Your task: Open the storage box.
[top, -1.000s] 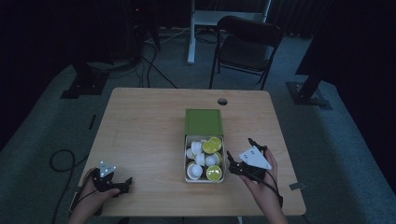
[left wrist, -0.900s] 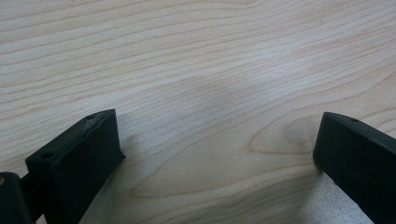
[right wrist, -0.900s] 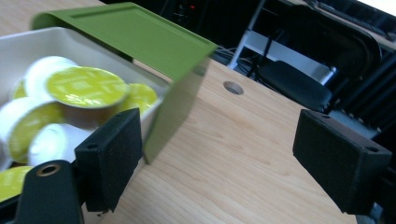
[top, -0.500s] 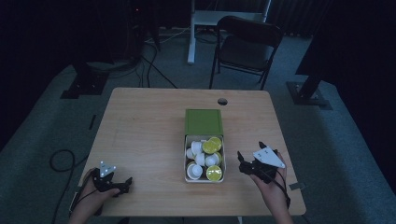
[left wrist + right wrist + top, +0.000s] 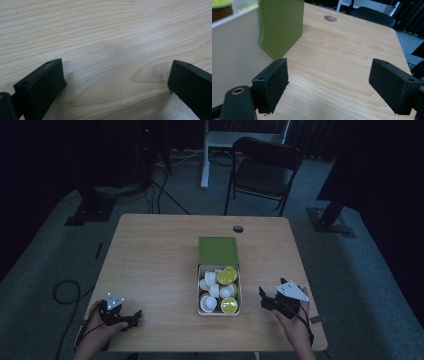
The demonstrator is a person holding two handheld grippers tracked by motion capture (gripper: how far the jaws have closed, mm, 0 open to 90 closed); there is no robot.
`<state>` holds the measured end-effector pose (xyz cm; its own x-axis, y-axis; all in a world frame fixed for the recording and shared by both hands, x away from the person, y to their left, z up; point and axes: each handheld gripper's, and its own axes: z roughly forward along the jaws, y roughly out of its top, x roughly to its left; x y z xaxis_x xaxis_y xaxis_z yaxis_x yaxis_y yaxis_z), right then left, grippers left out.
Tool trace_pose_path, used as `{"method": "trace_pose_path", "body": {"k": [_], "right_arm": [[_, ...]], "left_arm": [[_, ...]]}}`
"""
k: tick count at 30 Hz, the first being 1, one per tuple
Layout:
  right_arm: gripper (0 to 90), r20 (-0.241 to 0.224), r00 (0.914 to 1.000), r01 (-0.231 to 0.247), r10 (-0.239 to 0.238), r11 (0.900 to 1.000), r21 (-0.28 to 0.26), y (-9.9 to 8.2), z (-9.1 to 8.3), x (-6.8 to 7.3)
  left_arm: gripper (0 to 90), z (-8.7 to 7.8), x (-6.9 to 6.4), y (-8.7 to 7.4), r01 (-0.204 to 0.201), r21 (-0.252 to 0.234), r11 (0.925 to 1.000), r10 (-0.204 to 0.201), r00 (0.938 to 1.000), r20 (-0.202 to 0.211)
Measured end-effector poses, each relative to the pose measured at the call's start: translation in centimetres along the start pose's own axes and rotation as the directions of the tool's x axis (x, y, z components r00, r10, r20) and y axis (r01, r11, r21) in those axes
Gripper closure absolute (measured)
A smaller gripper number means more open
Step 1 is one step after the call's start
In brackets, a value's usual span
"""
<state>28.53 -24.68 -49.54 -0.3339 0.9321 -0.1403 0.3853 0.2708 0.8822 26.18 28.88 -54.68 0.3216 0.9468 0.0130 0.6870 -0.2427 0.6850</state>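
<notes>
Item: open white box (image 5: 218,289) with green lid (image 5: 218,251), mid-tabletop (image 5: 155,255), holding white and yellow-green capsules (image 5: 228,305). Right tongs (image 5: 265,299): released, empty, just right of the box. Left tongs (image 5: 131,318): released, empty, well apart. Advice: descend vertically, straddle one capsule, avoid the box wall.

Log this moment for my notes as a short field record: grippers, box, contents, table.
left gripper: open, low over bare wood at the near left
right gripper: open, empty, right of the box
box: white tray open, green lid behind it
capsules: white and yellow-green, piled in the tray
table: light wood, round hole at the far edge
</notes>
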Motion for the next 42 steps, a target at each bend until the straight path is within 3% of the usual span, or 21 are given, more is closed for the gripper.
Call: {"method": "trace_pose_path", "body": {"k": [11, 30, 42], "right_arm": [[15.6, -0.01, 0.9986, -0.052, 0.052, 0.9979, 0.039, -1.9, 0.9, -1.0], [15.8, -0.011, 0.9957, -0.09, 0.092, 0.9903, 0.106, -4.0, 1.6, -2.2], [15.9, -0.035, 0.9928, -0.105, 0.115, 0.9735, 0.203, -4.9, 2.6, -2.1]], "left_arm": [[0.9, 0.0, 0.0, 0.0, 0.0, 0.0, 1.0, 0.0, 1.0, 0.0], [0.9, 0.0, 0.0, 0.0, 0.0, 0.0, 1.0, 0.0, 1.0, 0.0], [0.9, 0.0, 0.0, 0.0, 0.0, 0.0, 1.0, 0.0, 1.0, 0.0]]}}
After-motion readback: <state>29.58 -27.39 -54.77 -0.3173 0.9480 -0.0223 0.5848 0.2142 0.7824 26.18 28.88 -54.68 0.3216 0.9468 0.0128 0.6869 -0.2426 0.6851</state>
